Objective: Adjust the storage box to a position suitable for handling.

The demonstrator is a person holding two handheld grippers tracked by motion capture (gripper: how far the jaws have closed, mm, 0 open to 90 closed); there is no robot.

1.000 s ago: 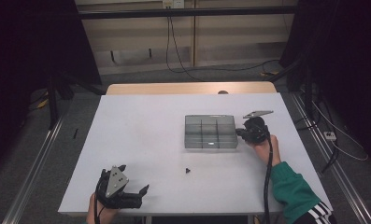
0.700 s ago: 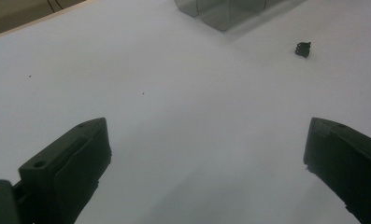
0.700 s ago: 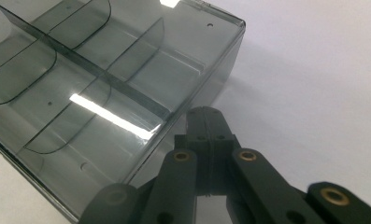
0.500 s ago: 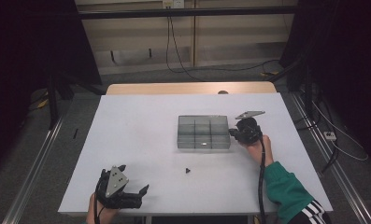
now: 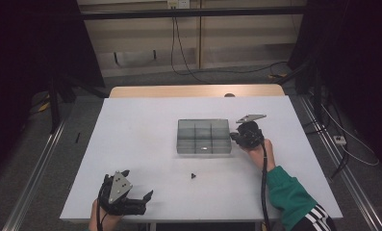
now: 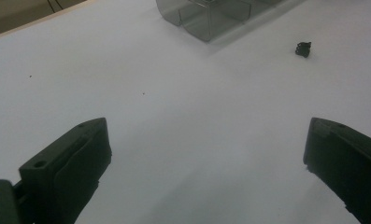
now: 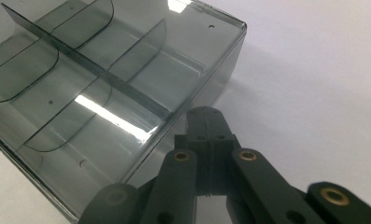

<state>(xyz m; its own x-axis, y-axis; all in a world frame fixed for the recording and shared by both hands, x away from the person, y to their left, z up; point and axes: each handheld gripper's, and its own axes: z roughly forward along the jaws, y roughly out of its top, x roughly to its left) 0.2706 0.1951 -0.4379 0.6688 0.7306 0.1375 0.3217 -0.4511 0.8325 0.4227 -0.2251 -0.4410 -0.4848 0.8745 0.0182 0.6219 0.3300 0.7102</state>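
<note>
A clear grey compartment box (image 5: 203, 137) sits on the white table (image 5: 131, 134) right of the middle. My right gripper (image 5: 234, 136) is shut, with nothing between its jaws. In the right gripper view its joined tips (image 7: 206, 114) touch the outside of the box's (image 7: 103, 84) end wall. A small black part (image 5: 192, 175) lies loose in front of the box. Near the table's front left corner my left gripper (image 5: 139, 185) stands open and holds nothing. In the left gripper view the gripper (image 6: 206, 128) faces the black part (image 6: 303, 48) and the box (image 6: 206, 18) across bare table.
A wooden strip (image 5: 193, 91) runs along the table's far edge. Cables (image 5: 188, 62) lie on the floor behind, and metal rails (image 5: 34, 168) flank both sides. A person's green sleeve (image 5: 287, 195) comes in at the front right.
The right gripper has moved left, and the box has slid left with it. The left gripper and the black part have stayed put.
</note>
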